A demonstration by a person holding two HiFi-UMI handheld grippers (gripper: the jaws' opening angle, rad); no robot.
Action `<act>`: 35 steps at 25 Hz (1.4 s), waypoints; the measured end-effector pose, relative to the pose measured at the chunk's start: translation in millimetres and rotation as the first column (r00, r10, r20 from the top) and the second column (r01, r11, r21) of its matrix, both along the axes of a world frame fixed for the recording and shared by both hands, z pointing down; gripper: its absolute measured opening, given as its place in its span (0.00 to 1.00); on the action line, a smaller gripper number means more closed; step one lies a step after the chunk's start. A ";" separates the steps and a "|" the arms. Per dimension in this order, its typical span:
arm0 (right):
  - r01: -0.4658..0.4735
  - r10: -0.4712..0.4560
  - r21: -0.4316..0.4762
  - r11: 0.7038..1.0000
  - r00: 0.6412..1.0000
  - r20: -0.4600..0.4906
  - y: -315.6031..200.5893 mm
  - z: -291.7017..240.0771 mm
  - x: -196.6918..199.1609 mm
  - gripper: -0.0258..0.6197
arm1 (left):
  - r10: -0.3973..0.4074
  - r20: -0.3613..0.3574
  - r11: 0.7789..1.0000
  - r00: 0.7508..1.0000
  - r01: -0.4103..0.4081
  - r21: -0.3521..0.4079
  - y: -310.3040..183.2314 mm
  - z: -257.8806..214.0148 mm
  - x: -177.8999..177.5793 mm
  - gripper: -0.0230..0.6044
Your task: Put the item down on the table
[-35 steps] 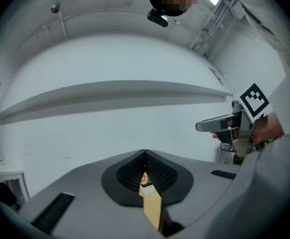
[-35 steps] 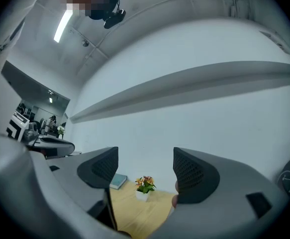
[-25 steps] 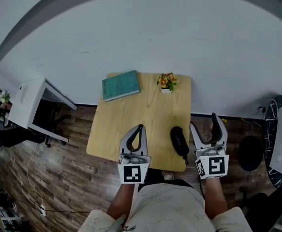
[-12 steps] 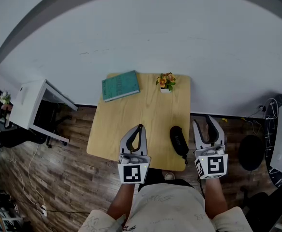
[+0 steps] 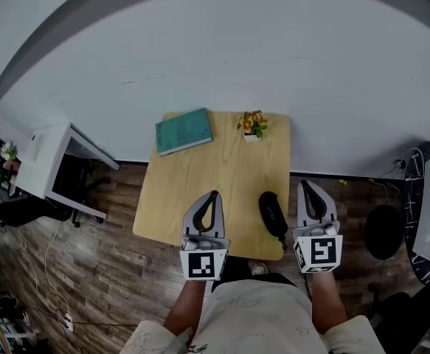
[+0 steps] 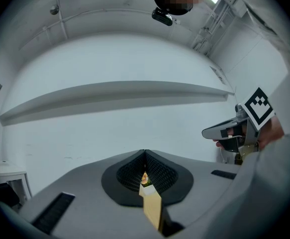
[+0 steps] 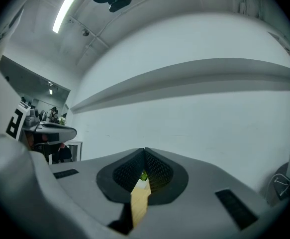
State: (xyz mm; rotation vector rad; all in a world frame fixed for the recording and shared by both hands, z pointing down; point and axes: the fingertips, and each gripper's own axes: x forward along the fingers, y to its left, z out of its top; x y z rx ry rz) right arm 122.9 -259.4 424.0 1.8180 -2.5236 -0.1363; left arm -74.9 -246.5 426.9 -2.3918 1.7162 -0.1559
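A black oblong case (image 5: 274, 214) lies on the small wooden table (image 5: 200, 183) near its front right corner. My right gripper (image 5: 306, 185) hovers just right of the case, past the table's right edge, jaws shut with nothing between them. My left gripper (image 5: 214, 195) is over the table's front middle, left of the case, also shut and empty. In the left gripper view the jaws (image 6: 145, 153) meet at the tips; in the right gripper view the jaws (image 7: 144, 151) meet too.
A teal book (image 5: 184, 130) lies at the table's back left and a small potted flower (image 5: 254, 124) at the back middle. A white desk (image 5: 46, 161) stands to the left, a black stool (image 5: 383, 233) and cables to the right. White wall behind.
The right gripper's jaws have gone from wide open to shut. The case stays where it lay on the table. The left gripper has not moved.
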 end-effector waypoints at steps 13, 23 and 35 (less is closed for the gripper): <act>-0.011 0.010 -0.002 1.000 1.000 -0.019 0.7 -0.3 -0.1 0.07 | -0.005 -0.005 1.000 1.000 0.005 0.006 2.6 -1.0 -3.5 0.05; -0.010 0.009 -0.021 1.000 0.999 -0.037 -0.4 3.3 -5.0 0.07 | -0.007 -0.019 1.000 1.000 0.007 -0.007 1.4 2.8 -8.1 0.05; -0.003 0.002 -0.023 1.000 0.998 -0.057 0.4 4.0 -10.5 0.07 | -0.009 -0.017 1.000 1.000 0.009 -0.003 3.9 2.9 -12.9 0.05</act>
